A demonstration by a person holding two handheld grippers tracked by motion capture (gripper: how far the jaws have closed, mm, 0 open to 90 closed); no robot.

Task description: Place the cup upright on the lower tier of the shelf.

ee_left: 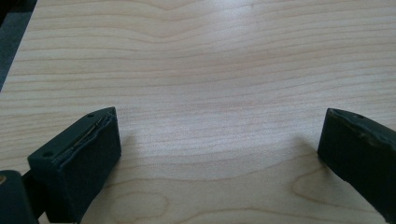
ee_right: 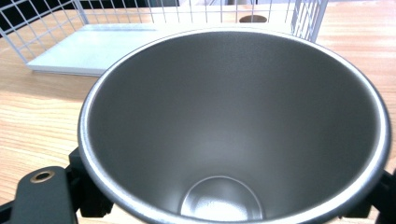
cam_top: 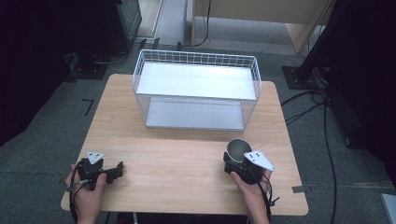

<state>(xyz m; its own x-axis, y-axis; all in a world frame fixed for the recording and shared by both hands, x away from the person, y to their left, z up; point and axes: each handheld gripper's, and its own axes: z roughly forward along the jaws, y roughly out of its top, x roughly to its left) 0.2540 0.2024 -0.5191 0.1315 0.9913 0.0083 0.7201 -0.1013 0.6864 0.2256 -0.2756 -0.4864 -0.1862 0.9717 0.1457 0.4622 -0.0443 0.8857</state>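
Nearest to me, at about seven o'clock on the wooden table point(cam_top: 187, 163), my left hand point(cam_top: 86, 193) rests with the left gripper point(cam_top: 116, 170) lying low over the wood, pointing toward three o'clock. In the left gripper view its two black jaws stand wide apart, with bare grain between them and nothing touching the pads. At about five o'clock my right hand point(cam_top: 252, 191) holds the right gripper point(cam_top: 236, 164), which points toward twelve o'clock, the grey three-cornered plate point(cam_top: 259, 160) sitting on top of it. The metal cup point(cam_top: 239, 149) stands upright with its mouth open to the ceiling, right at the front of this gripper, at twelve o'clock from my right hand. In the right gripper view the cup point(ee_right: 233, 135) sits directly between the jaws, which show as dark blocks hugging its wall low at the left and right edges of that view; they are clamped on the cup, one on each side. The two grippers lie well apart. Farther off, at twelve o'clock from the cup and clear of it, the white wire basket point(cam_top: 196, 88) stands across the far half of the table, with its upper shelf point(cam_top: 196, 80) and lower shelf point(cam_top: 194, 114).
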